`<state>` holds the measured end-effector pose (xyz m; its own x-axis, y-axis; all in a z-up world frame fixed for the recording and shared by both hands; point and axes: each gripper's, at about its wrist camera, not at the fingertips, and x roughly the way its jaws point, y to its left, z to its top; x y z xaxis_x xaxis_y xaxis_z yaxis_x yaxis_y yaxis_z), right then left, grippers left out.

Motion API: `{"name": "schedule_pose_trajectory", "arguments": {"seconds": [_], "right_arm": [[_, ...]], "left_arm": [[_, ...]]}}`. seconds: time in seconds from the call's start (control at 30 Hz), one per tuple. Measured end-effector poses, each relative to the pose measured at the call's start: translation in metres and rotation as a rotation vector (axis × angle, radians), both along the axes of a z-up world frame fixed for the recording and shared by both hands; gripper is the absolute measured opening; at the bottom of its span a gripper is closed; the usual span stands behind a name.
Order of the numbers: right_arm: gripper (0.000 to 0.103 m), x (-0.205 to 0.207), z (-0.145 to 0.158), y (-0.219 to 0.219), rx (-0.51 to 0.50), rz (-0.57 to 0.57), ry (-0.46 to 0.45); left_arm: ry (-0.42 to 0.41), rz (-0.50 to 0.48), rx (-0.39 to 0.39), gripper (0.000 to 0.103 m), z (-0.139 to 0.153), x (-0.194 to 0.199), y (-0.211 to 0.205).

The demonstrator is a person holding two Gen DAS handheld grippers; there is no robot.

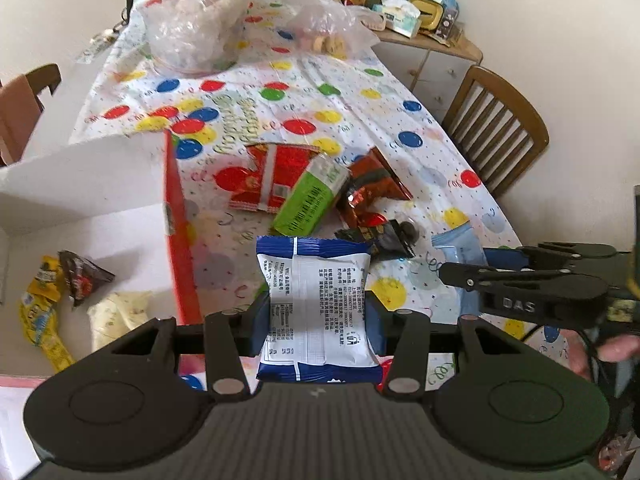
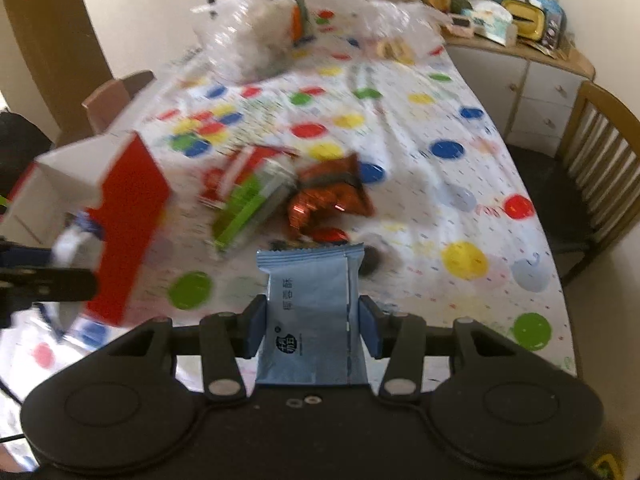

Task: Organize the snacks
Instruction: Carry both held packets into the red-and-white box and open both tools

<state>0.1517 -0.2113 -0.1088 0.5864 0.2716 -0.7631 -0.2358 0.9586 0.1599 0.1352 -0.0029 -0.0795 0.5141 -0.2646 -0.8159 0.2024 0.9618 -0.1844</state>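
Note:
My left gripper (image 1: 318, 320) is shut on a blue-and-white snack packet (image 1: 318, 292), held above the table beside an open white box with a red side (image 1: 176, 220). Inside the box lie yellow packets (image 1: 40, 304), a dark triangular packet (image 1: 82, 276) and a pale packet (image 1: 116, 312). My right gripper (image 2: 312, 328) is shut on a light-blue packet (image 2: 308, 308), held above the tablecloth to the right of the box (image 2: 128, 216). Between them on the table lie a red packet (image 1: 276, 176), a green carton (image 1: 310, 196), a red-brown foil packet (image 1: 376, 184) and a small dark packet (image 1: 380, 238).
Spotted tablecloth (image 1: 360, 112) covers the table. Crumpled clear plastic bags (image 1: 188, 20) sit at the far end. A wooden chair (image 1: 496, 136) stands at the right edge, another chair (image 1: 28, 96) at the left. A cluttered sideboard (image 1: 420, 12) is at the back right.

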Motion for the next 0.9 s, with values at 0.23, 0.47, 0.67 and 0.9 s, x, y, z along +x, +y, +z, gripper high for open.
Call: {"name": "schedule_pose_trajectory", "arguments": {"seconds": [0.23, 0.47, 0.67, 0.9], "right_arm": [[0.047, -0.013, 0.034, 0.040, 0.036, 0.057, -0.062], [0.047, -0.018, 0.056, 0.098, 0.041, 0.134, -0.107], [0.047, -0.013, 0.066, 0.158, 0.018, 0.217, -0.136], [0.047, 0.005, 0.058, 0.220, -0.023, 0.277, -0.125]], "left_arm": [[-0.050, 0.033, 0.008, 0.047, 0.020, -0.006, 0.036], [-0.095, 0.105, 0.023, 0.047, 0.037, -0.010, 0.092], [-0.105, 0.180, 0.039, 0.047, 0.039, -0.011, 0.147], [-0.080, 0.254, 0.074, 0.047, 0.027, -0.006, 0.204]]}}
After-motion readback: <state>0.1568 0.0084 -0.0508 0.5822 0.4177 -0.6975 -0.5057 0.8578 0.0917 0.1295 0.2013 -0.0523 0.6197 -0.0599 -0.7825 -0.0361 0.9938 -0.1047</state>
